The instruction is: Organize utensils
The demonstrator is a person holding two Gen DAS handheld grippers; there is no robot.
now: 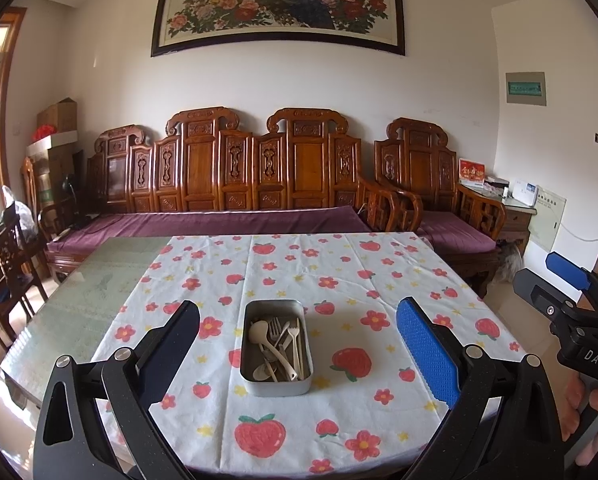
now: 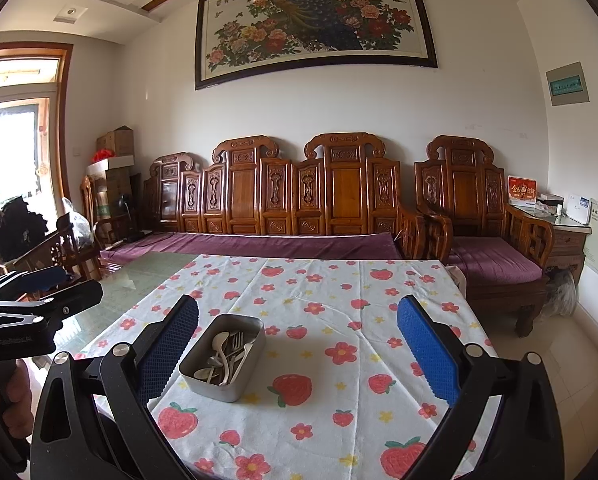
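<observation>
Sitting jumbled in the metal tin: utensils.

Each hand-held gripper is black, speckled plastic with silver round screws at the linkage joints. Left hand-held gripper and right hand-held gripper carry blue dimpled pads; white "DAS" lettering marks the right one's body.

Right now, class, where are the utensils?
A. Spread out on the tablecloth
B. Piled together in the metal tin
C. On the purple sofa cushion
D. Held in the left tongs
B: the utensils lie jumbled in the tin on the tablecloth, and both tongs are open and empty.
</observation>
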